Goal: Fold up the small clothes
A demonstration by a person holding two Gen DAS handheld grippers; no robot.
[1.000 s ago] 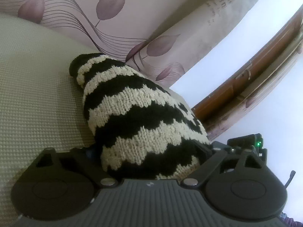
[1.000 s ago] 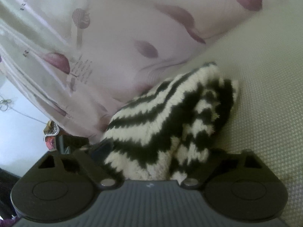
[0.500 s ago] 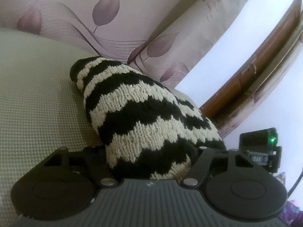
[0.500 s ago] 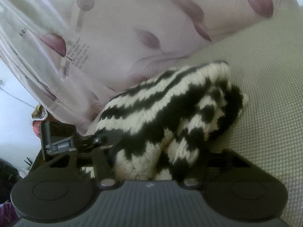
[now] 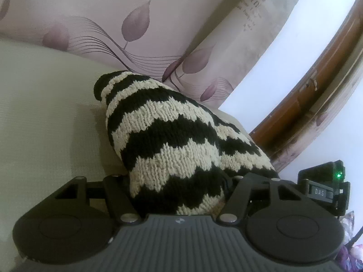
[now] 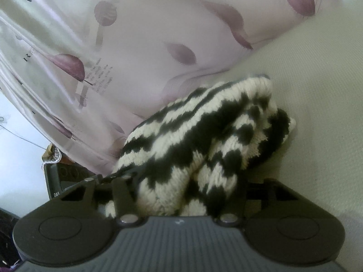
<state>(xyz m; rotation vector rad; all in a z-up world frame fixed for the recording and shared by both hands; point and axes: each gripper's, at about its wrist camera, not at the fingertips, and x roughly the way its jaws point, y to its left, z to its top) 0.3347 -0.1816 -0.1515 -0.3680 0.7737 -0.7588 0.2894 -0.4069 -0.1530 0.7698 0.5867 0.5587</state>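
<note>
In the left wrist view, the cream tabletop [image 5: 45,117] is filling the 9 o'clock side. The left tool [image 5: 179,195] is sitting at 6 o'clock, and its two arms are pressing against the sides of a black-and-cream striped knit garment [image 5: 172,140]; the fingertips are lying hidden under the wool, so the tool is clamping the garment. The knit is rising from the tool toward 12 o'clock and its far end is touching the tabletop. A leaf-patterned curtain [image 5: 136,22] is hanging behind, from 10 to 1 o'clock. At 3 o'clock a brown wooden frame [image 5: 317,86] is curving past, and at 4 o'clock the other tool's black body with a green light [image 5: 338,176] is showing just beside the garment.

In the right wrist view, the same curtain [image 6: 136,45] is covering 9 to 1 o'clock. The right tool [image 6: 181,195] is gripping the bunched garment [image 6: 204,136] at 6 o'clock, its tips buried in folds. The tabletop [image 6: 317,136] is spreading at 3 o'clock.
</note>
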